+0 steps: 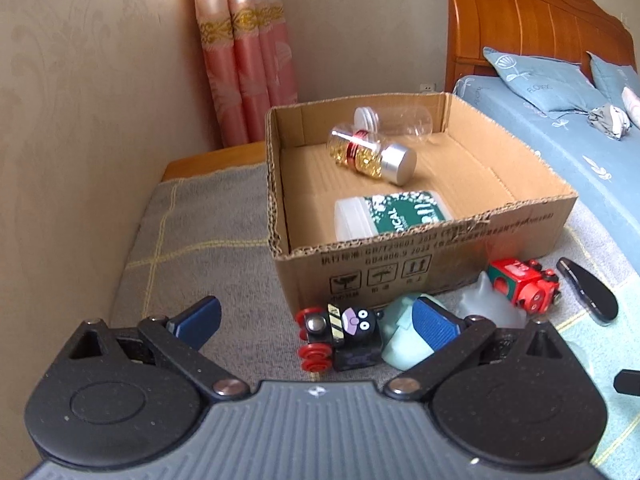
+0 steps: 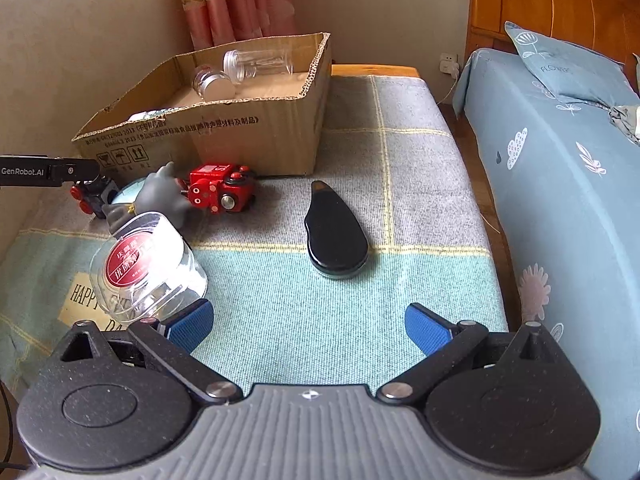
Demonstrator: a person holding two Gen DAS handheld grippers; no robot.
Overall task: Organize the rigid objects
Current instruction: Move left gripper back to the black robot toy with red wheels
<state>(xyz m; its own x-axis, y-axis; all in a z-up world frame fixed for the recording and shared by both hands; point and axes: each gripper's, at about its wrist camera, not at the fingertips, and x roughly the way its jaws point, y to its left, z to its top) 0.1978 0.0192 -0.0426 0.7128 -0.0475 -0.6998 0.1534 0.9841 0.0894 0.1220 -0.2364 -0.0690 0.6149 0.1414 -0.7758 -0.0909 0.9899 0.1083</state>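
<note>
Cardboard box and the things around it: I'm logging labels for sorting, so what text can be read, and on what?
"GenRobot.AI": left gripper, side arm.
"DICAL", partly hidden: white bottle in the cardboard box.
"GB/T", digits, Chinese print, three handling symbols: box front; mostly blurred.
"HAPPY", rest hidden: blanket.
Red round label, Chinese characters: clear jar; too blurred.

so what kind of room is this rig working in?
Most likely a home bedroom. A wooden headboard stands over a bed with blue floral bedding and a pillow, and pink curtains hang in the corner. The cardboard box and toys sit on a blanket-covered surface beside the bed.
</note>
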